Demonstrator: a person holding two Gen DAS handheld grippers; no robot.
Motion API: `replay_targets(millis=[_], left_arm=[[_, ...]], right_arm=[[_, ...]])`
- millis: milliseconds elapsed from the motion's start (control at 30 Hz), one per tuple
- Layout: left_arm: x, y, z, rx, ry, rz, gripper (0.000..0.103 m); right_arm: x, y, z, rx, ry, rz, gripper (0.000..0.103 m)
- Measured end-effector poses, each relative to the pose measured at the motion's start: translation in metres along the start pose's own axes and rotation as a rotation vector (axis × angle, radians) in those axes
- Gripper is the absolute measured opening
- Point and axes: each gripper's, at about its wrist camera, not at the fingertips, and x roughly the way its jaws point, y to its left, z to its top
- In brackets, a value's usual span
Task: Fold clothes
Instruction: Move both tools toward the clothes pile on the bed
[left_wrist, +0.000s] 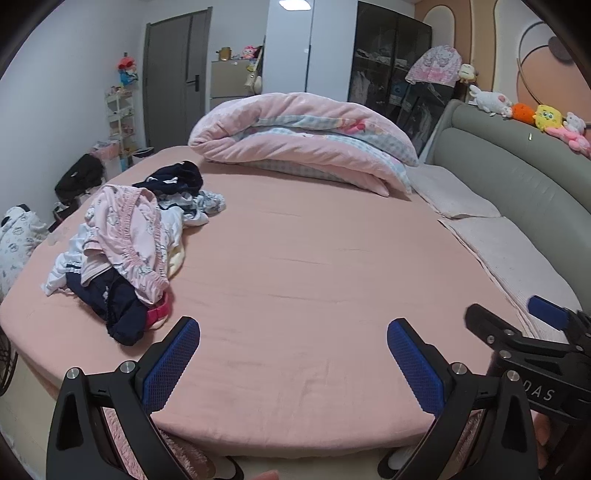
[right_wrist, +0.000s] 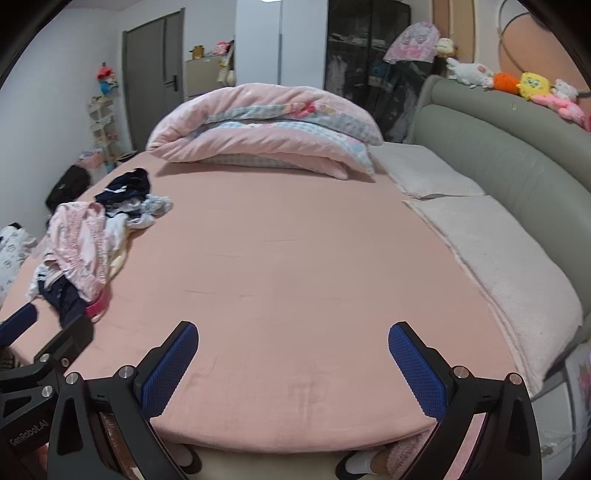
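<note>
Clothes pile (left_wrist: 125, 243) beside folded duvet (left_wrist: 303, 140)

a home bedroom is shown. a wide bed (right_wrist: 295, 266) covered in a pink sheet fills the view, with a folded pink quilt (right_wrist: 258, 129) at its far end and a padded grey headboard (right_wrist: 498, 155) along one side. plush toys (right_wrist: 532, 86) are lined up on the headboard, and a dark wardrobe (right_wrist: 365, 55) and a grey door (right_wrist: 155, 74) are seen behind.
</note>
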Motion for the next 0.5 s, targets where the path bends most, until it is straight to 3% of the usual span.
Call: replay_targets(millis=[133,200,300,400,500], left_arm=[[-0.002,0.005,-0.001,0.002,0.008,-0.007,0.103],[-0.004,0.007,-0.001,0.003,0.012,-0.01,0.103],[-0.003,0.017,-0.001,-0.006,0.014,-0.005,0.103],[0.001,0.038,-0.001,-0.03,0.012,0.006,0.103],[0.01,0.065,0.002,-0.067,0.024,-0.011,0.101]], right_arm=[[-0.001,-0.007,0.003,-0.029,-0.009,0.003,0.103],[-0.003,0.017,0.003,-0.114,-0.015,-0.026,0.103],[0.006,0.044,0.006,-0.15,0.029,0.029,0.103],[0.029,0.014,0.0,-0.135,0.071,0.156,0.103],[0.04,0.025,0.0,-0.167,0.089,0.187,0.103]])
